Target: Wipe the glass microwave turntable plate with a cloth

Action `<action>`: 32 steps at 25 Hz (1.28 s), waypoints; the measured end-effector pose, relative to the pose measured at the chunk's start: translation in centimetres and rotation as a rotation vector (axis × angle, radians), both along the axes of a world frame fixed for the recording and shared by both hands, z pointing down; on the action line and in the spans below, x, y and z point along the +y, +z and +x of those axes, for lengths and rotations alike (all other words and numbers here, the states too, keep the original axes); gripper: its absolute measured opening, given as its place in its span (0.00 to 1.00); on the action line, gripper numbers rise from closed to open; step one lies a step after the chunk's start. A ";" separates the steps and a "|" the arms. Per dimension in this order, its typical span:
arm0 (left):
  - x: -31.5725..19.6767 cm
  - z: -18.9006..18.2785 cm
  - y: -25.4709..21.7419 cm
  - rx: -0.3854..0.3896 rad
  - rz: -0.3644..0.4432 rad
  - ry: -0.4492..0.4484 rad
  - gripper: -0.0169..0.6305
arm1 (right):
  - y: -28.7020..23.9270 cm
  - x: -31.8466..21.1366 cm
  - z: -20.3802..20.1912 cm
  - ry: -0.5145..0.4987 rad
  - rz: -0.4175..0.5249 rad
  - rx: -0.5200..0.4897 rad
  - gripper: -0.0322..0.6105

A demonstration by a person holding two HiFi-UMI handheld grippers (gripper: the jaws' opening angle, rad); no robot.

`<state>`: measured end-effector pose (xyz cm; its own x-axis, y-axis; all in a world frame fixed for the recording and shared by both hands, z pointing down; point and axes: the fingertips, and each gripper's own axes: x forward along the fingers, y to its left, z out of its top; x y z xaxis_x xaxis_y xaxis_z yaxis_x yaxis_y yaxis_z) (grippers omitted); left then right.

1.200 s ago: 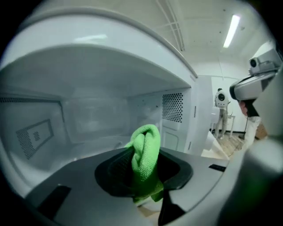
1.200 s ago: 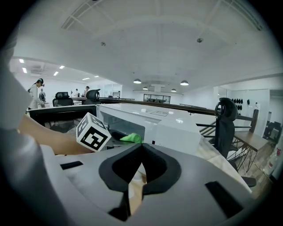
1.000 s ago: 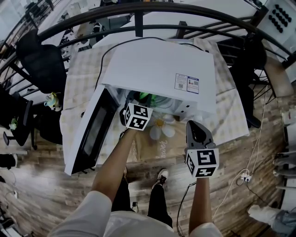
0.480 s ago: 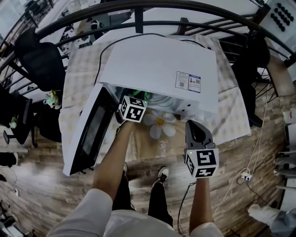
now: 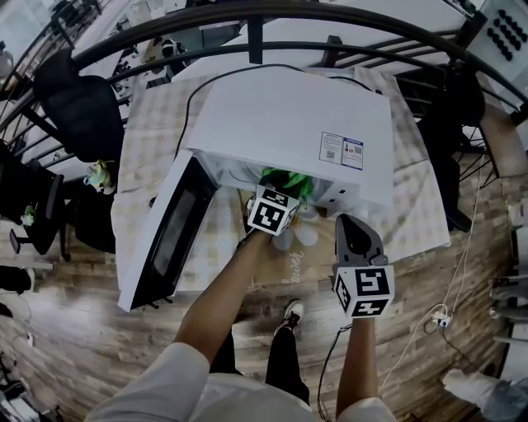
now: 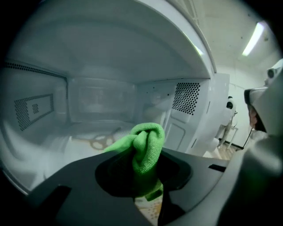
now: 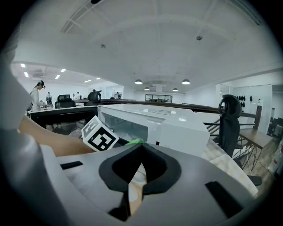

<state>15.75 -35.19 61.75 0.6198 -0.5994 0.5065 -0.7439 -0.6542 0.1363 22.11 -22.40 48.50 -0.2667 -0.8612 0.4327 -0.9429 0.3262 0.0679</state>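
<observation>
A white microwave (image 5: 289, 124) stands on the table with its door (image 5: 169, 231) swung open to the left. My left gripper (image 5: 279, 194) is at the mouth of the cavity, shut on a bunched green cloth (image 5: 287, 180). In the left gripper view the green cloth (image 6: 143, 148) sticks up between the jaws. Beyond it the glass turntable plate (image 6: 66, 143) lies on the cavity floor, with the roller ring (image 6: 99, 141) showing through. My right gripper (image 5: 351, 222) hangs in front of the microwave's right side, shut on nothing, its tips (image 7: 140, 145) meeting.
A checkered tablecloth (image 5: 148, 140) covers the table, with a flower print (image 5: 301, 235) at its front. The microwave's black cable (image 5: 194, 103) runs over the back left. A dark railing (image 5: 247, 16) curves behind the table, and an office chair (image 5: 78, 107) stands at the left.
My left gripper has moved to the right along the microwave's opening with the green cloth, which now shows more. The right gripper has stayed in place.
</observation>
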 end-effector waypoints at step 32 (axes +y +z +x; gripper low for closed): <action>-1.6 -5.7 0.5 -0.159 0.084 -0.085 0.23 | 0.7 -0.2 -0.1 -0.012 -0.013 -0.009 0.07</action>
